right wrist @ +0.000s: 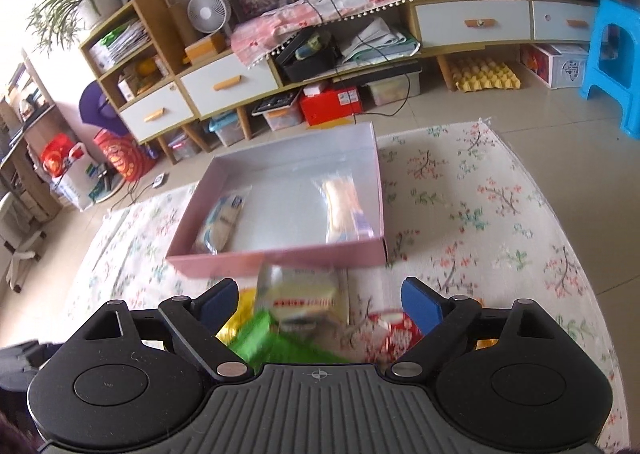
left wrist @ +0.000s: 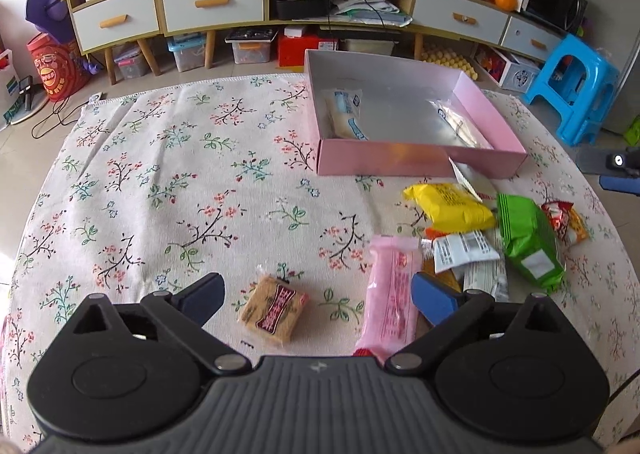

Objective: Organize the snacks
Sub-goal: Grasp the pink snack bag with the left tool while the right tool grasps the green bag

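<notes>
The left gripper [left wrist: 316, 294] has its jaws wide apart, nothing clamped; a brown biscuit [left wrist: 273, 310] lies between them and a pink pack [left wrist: 390, 300] just beside the right finger. At two o'clock sits a snack pile [left wrist: 496, 234], at one o'clock the pink box [left wrist: 400, 164] with two packets inside. The right gripper [right wrist: 320, 302] is spread too, empty, above blurred snacks [right wrist: 300, 302], box [right wrist: 280, 258] at twelve.

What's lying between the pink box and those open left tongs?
Mostly bare flowered cloth, seen in the left wrist view. Only a small brown snack packet lies there, between the left tongs, short of the pink box.
</notes>
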A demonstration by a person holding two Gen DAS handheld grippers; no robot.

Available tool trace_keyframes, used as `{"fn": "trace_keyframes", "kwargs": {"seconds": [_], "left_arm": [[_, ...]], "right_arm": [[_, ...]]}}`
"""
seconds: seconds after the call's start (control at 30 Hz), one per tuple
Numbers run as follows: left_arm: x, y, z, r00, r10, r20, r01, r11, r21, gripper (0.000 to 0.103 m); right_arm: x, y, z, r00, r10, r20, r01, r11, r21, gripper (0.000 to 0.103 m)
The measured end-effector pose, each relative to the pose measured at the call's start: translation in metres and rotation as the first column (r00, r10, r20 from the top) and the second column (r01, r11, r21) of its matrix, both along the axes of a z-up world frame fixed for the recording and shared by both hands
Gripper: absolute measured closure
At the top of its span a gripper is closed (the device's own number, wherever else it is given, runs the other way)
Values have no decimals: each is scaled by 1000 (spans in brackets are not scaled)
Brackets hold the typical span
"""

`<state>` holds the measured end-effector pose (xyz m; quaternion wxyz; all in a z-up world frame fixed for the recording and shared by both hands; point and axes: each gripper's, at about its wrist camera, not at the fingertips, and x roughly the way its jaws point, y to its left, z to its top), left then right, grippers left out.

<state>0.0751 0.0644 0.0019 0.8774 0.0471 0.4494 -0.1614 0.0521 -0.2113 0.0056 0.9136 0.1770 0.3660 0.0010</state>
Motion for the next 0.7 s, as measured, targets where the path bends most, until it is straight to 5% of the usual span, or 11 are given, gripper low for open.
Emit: {"fn": "trace_keyframes", "kwargs": {"seconds": [0.3,0.7], "left_arm": [[-13,-6,-16,998,-40,-42,37,998,-60,3],[-19,-28,-34,987,-145,-71,139,987,-80,15]], "right_arm": [[-18,-3,-25,998,20,-52,-19,1000,13,12],[-27,24,-34,976,216,-9,-213,951,-222,12]]}}
